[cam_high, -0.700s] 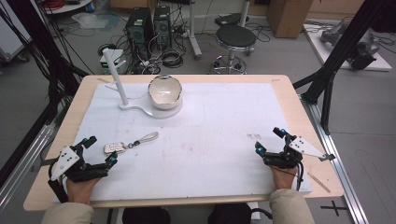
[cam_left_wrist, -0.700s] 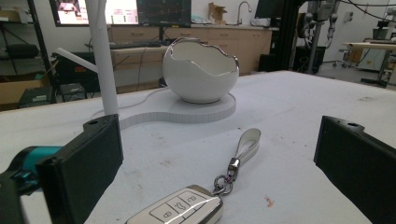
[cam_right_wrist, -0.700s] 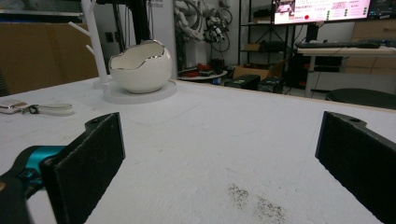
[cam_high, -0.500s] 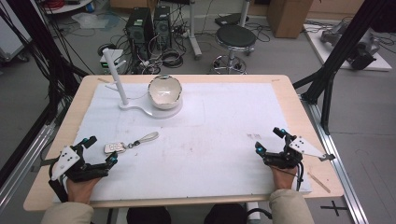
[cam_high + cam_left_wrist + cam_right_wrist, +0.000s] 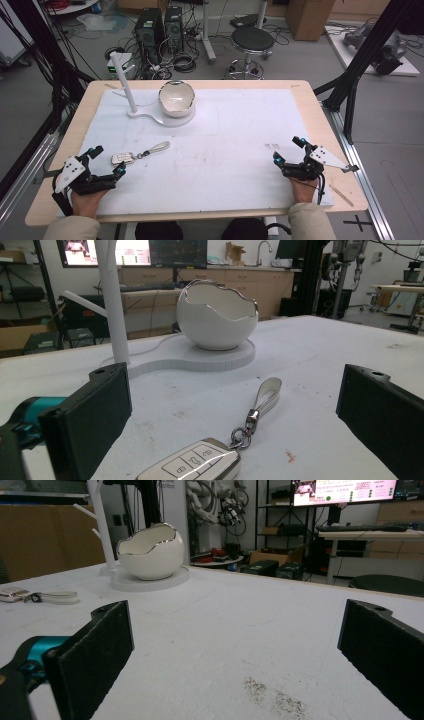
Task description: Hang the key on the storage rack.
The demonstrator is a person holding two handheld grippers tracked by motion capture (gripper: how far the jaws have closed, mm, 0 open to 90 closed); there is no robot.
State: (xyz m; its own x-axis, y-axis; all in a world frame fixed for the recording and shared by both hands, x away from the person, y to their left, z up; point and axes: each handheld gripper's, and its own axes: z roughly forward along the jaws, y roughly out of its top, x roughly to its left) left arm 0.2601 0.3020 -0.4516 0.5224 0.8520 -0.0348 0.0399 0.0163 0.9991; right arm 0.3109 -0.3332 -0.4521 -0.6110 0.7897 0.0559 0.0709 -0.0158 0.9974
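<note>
Car key (image 5: pixel 192 464) lies at lower centre between our left gripper (image 5: pixel 235 410)'s wide-open jaws, untouched; our right gripper (image 5: pixel 235 650) gapes wide, empty.

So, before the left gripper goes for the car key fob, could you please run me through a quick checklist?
1. Left gripper jaws open: ok, wide apart in the left gripper view.
2. Car key fob lined up between the jaws: ok, it lies just ahead, not yet touched.
3. Strap and key ring free: ok, stretched out flat on the white mat, caught on nothing.
4. Egg-shaped bowl and white stand post out of the path: ok, well beyond the fob.
5. Right gripper out of the way: ok, open, on the far side of the mat.
</note>
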